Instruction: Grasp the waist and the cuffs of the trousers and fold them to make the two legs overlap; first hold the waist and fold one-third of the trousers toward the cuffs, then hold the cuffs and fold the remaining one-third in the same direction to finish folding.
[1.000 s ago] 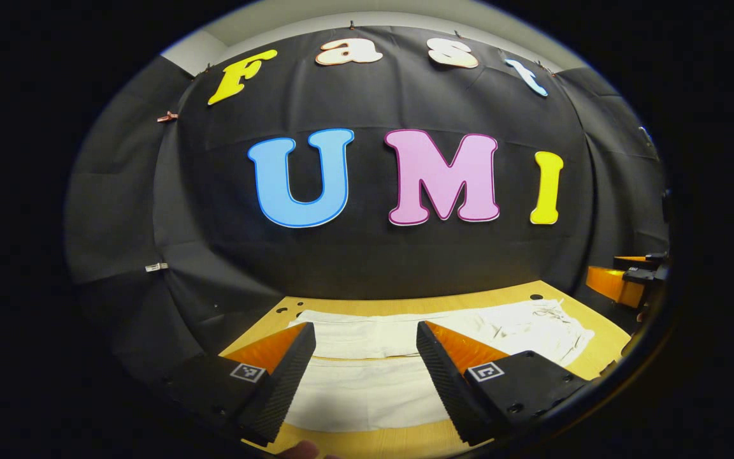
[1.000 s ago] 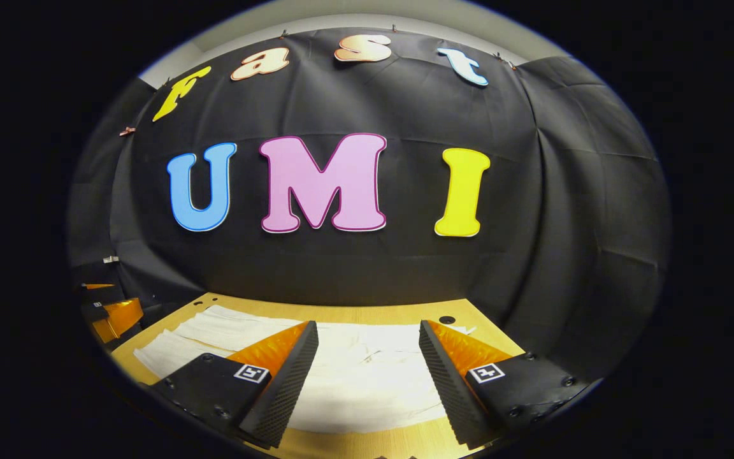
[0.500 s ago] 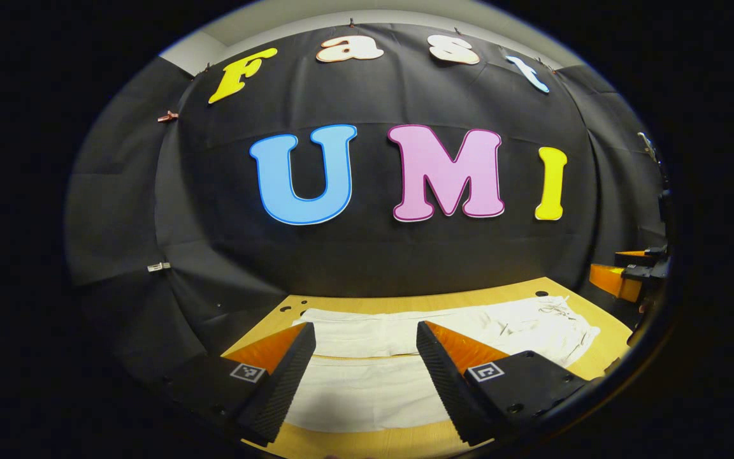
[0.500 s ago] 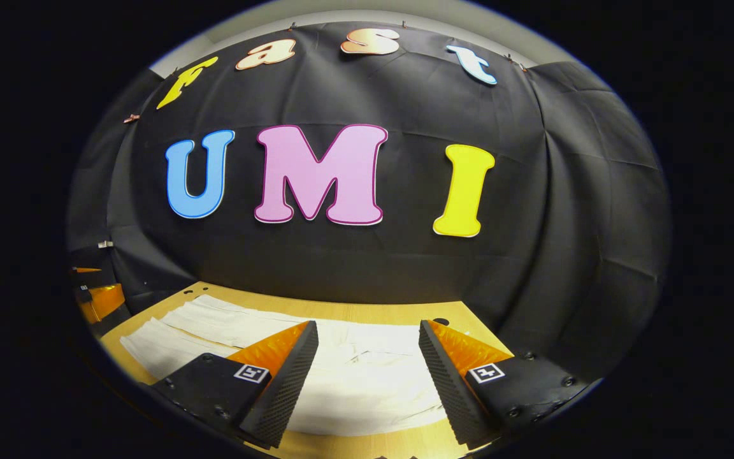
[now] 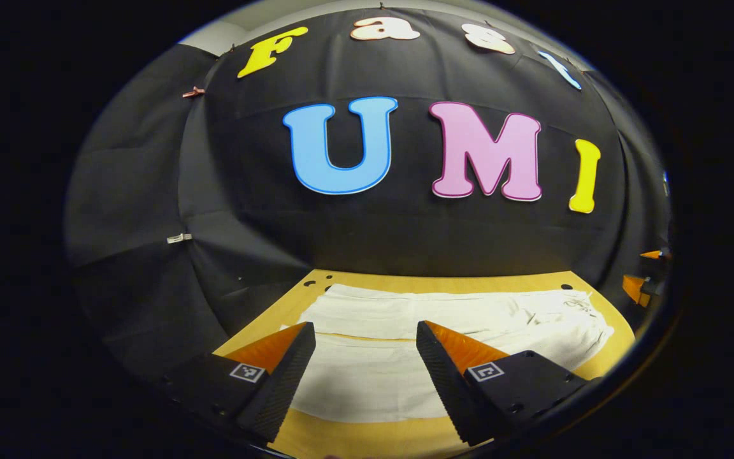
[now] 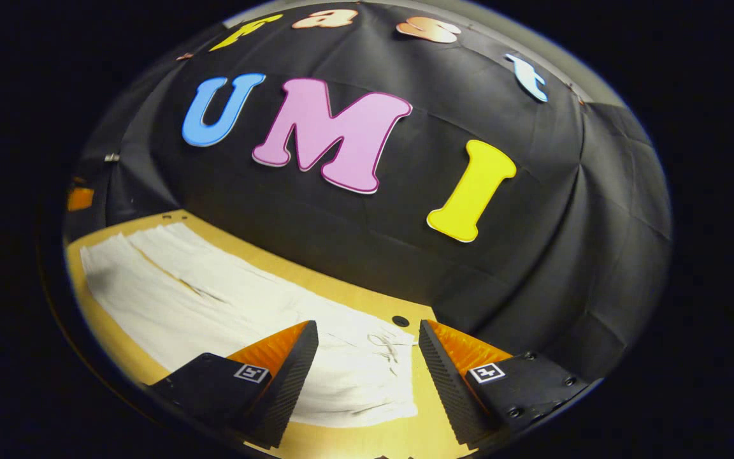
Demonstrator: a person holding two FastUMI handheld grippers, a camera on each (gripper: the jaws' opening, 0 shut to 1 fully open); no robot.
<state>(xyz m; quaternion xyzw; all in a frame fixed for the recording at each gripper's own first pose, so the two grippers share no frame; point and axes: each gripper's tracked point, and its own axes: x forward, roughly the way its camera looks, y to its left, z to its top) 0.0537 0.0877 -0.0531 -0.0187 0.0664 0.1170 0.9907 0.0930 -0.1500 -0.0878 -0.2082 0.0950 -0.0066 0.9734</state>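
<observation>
Hovering open: both tools [image 5: 364, 357] [image 6: 367, 357] over flat trousers [image 5: 443, 319]

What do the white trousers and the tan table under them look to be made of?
The white trousers look like thin woven cloth, perhaps cotton or linen: matte, with soft creases and a drawstring at the waist. The tan table looks like smooth wood or plywood, matte with a faint sheen and small round holes near its far edge.

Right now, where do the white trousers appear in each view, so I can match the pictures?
Left gripper view: trousers lie across the lower middle, beyond the open fingers.
Right gripper view: trousers run from the left edge to the bottom centre.
Shared landmark: the wooden table under them.
</observation>
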